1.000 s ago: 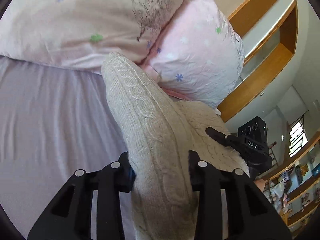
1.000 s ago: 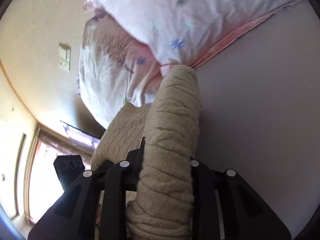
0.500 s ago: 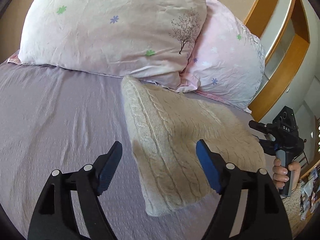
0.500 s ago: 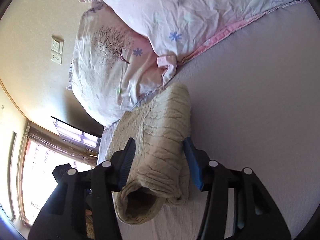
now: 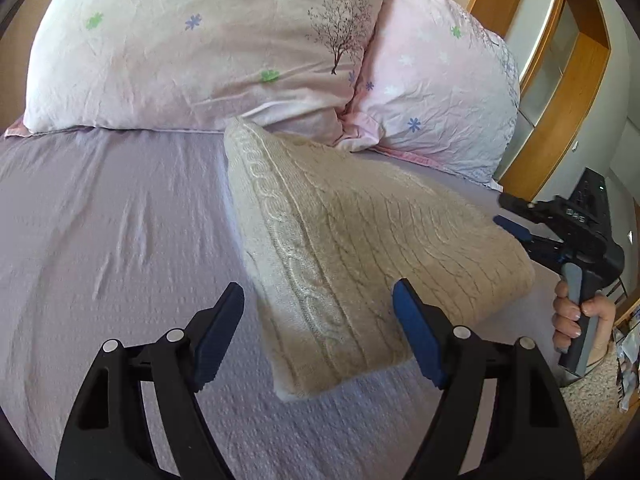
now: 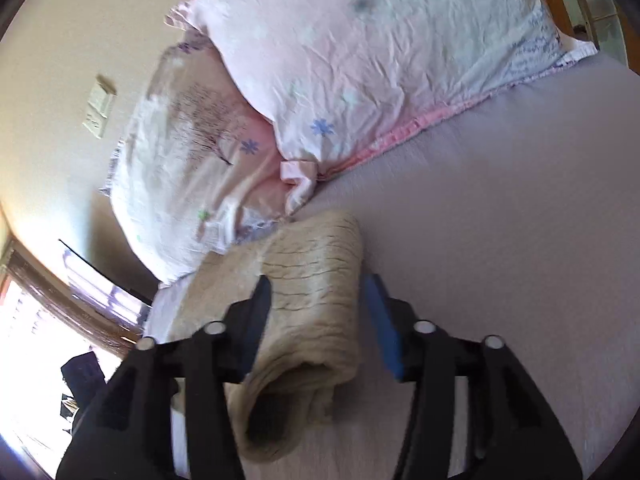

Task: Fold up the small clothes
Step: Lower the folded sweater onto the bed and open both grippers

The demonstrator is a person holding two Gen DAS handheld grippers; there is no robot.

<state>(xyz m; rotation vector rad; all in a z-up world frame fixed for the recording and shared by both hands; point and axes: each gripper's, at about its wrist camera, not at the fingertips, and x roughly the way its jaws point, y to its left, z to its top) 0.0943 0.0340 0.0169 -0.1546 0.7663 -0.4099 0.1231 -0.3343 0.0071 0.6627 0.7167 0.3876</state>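
The cream cable-knit sweater (image 5: 360, 256) is lying folded on the lavender sheet (image 5: 120, 240), its far end at twelve o'clock touching the pillows (image 5: 200, 40). The left gripper (image 5: 320, 320) and the right gripper (image 6: 316, 316) are hanging spread wide, holding nothing. It is looking soft, thick and probably springy; pinching a folded edge through all layers seems wisest.
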